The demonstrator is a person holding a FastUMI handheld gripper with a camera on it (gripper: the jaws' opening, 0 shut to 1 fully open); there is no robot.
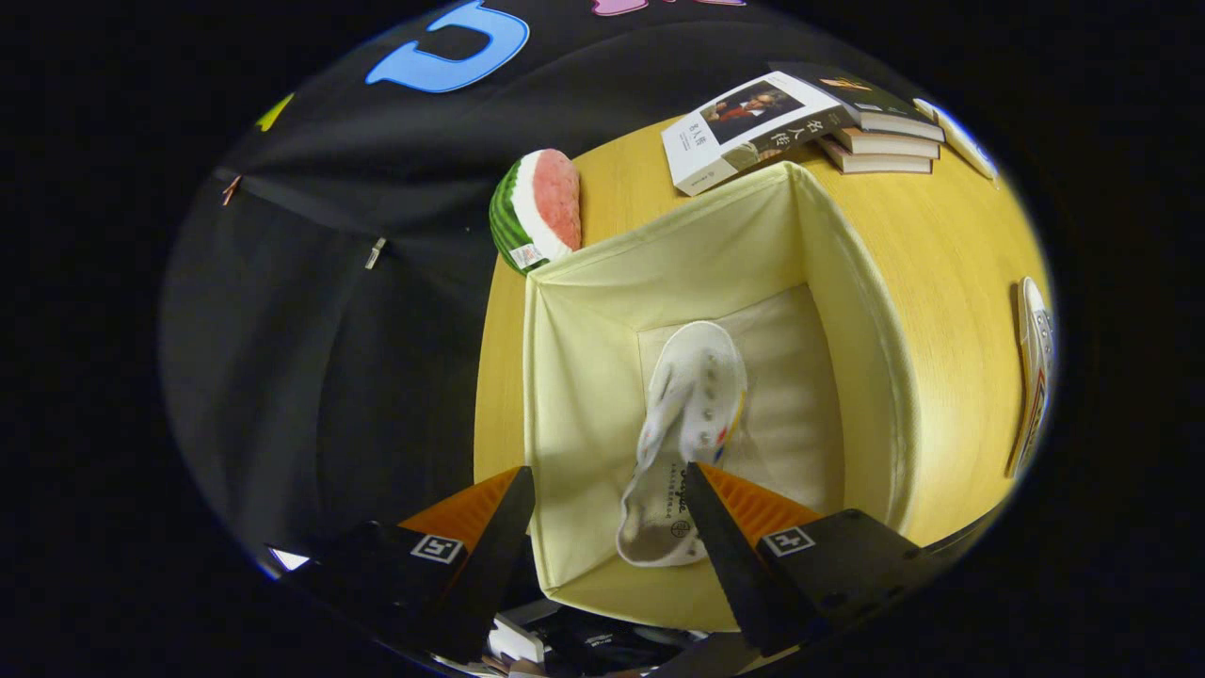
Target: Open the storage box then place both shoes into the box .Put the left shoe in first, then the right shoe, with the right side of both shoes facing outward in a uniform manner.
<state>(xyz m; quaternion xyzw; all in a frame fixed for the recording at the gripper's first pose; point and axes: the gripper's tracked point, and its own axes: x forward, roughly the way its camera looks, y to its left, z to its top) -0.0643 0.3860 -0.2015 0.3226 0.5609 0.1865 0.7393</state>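
A pale yellow fabric storage box (828, 282) stands open on the wooden table (951, 282). One white shoe (692, 414) lies on its side on the box floor, toe pointing away from me, heel near the fingers. My gripper (607, 490) hovers above the box's near edge, open, with nothing between its fingers. The left finger hangs outside the box's left wall; the right fingertip overlaps the shoe's heel in the view. A second white shoe (1033, 367) lies on the table to the right of the box.
A watermelon-slice toy (538, 209) sits at the table's edge behind the box's far left corner. A loose book (748, 127) and a stack of books (880, 127) lie beyond the box. The table's left edge drops off beside the box.
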